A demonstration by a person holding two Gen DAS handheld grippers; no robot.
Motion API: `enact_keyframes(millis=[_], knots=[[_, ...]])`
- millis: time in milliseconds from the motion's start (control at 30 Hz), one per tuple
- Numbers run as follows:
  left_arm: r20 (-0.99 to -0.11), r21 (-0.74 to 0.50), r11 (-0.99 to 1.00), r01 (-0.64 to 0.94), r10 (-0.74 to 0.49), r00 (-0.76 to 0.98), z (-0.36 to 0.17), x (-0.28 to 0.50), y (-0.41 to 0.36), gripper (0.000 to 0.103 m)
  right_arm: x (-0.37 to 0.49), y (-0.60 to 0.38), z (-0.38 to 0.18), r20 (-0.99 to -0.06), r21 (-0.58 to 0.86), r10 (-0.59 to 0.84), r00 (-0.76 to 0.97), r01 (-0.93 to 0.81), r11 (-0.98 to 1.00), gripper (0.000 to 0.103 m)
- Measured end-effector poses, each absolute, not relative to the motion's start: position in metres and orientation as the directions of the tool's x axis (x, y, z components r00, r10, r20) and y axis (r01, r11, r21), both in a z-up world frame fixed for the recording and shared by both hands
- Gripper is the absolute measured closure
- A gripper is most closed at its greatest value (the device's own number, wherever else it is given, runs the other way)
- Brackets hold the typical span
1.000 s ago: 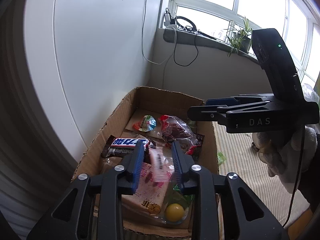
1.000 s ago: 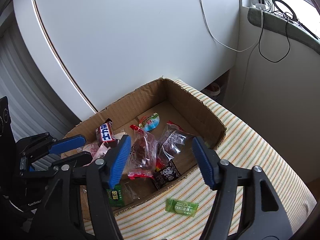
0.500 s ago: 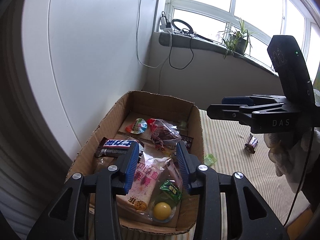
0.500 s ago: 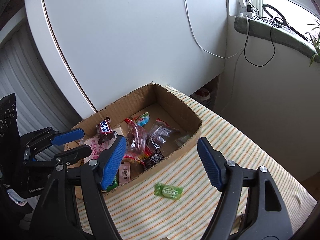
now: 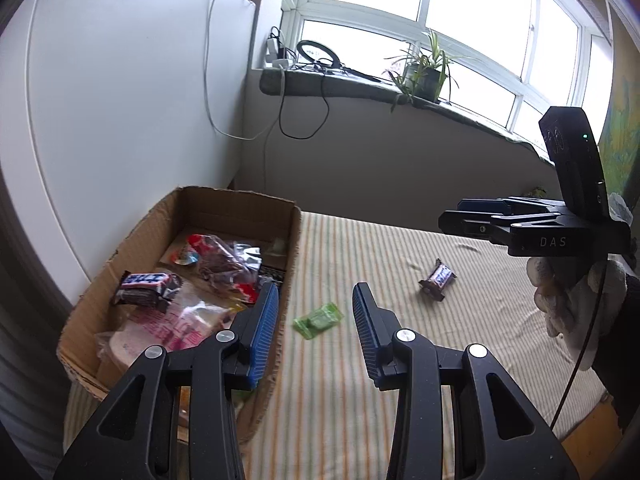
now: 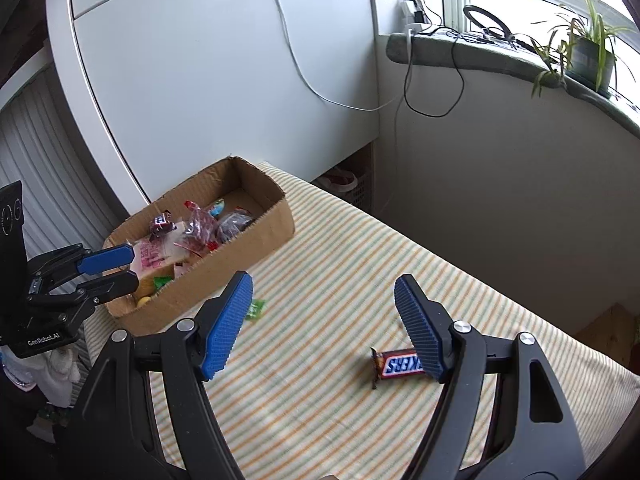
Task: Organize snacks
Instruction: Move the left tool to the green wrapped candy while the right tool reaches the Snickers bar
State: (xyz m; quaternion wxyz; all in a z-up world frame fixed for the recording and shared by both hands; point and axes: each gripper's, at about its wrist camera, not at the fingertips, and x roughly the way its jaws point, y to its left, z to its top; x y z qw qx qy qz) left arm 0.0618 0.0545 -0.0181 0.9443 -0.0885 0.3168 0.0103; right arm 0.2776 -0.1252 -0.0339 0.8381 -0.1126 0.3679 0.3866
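An open cardboard box [image 5: 294,240] [image 6: 260,240] on the striped tablecloth holds several wrapped snacks, among them a chocolate bar [image 5: 146,286] and a red clear bag [image 5: 224,264]. A green candy [image 5: 318,320] [image 6: 256,309] lies on the cloth just right of the box. A Snickers bar [image 5: 438,276] [image 6: 400,364] lies farther right. My left gripper [image 5: 315,295] [image 6: 130,267] is open and empty, hovering above the green candy beside the box wall. My right gripper [image 6: 324,283] [image 5: 454,215] is open wide and empty, with its right finger just over the Snickers bar.
A white cabinet [image 6: 224,80] stands behind the box. The windowsill [image 5: 360,88] carries cables and a potted plant [image 5: 424,76]. The striped cloth [image 6: 340,248] ends at the table's far and right edges. A gloved hand [image 5: 572,300] holds the right gripper.
Both grippers have swung right, away from over the box and out above the cloth. The green candy now sits ahead of the left fingers, and the Snickers bar has come into the right view.
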Motion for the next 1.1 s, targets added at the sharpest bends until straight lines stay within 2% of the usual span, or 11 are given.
enact_keyframes(millis=[233,300,367,500,767,1100], knots=[[-0.640,-0.202,0.978,-0.056,-0.089,0.763,-0.039,0.067,0.017,0.066,0.287,-0.165,-0.053,-0.702,0.125,0.571,0.427,-0.715,0.688,0.027],[-0.662,-0.199,0.978,-0.066,-0.084,0.745,-0.049,0.072,0.009,0.057,0.287,-0.172,-0.059,-0.699,0.134,0.578,0.421,-0.718,0.684,0.027],[-0.680,-0.199,0.976,-0.092,-0.070,0.730,-0.058,0.077,0.006,0.055,0.289,-0.178,-0.064,-0.697,0.148,0.589,0.409,-0.722,0.676,0.027],[-0.709,-0.188,0.969,-0.163,-0.019,0.705,-0.071,0.088,0.008,0.043,0.292,-0.188,-0.075,-0.692,0.169,0.604,0.397,-0.724,0.669,0.027],[-0.759,-0.116,0.967,-0.228,0.061,0.648,-0.095,0.112,0.005,0.042,0.299,-0.206,-0.085,-0.664,0.229,0.642,0.383,-0.713,0.663,0.027],[-0.797,-0.092,0.964,-0.251,0.080,0.599,-0.105,0.138,0.010,0.042,0.302,-0.213,-0.089,-0.635,0.278,0.681,0.364,-0.715,0.641,0.027]])
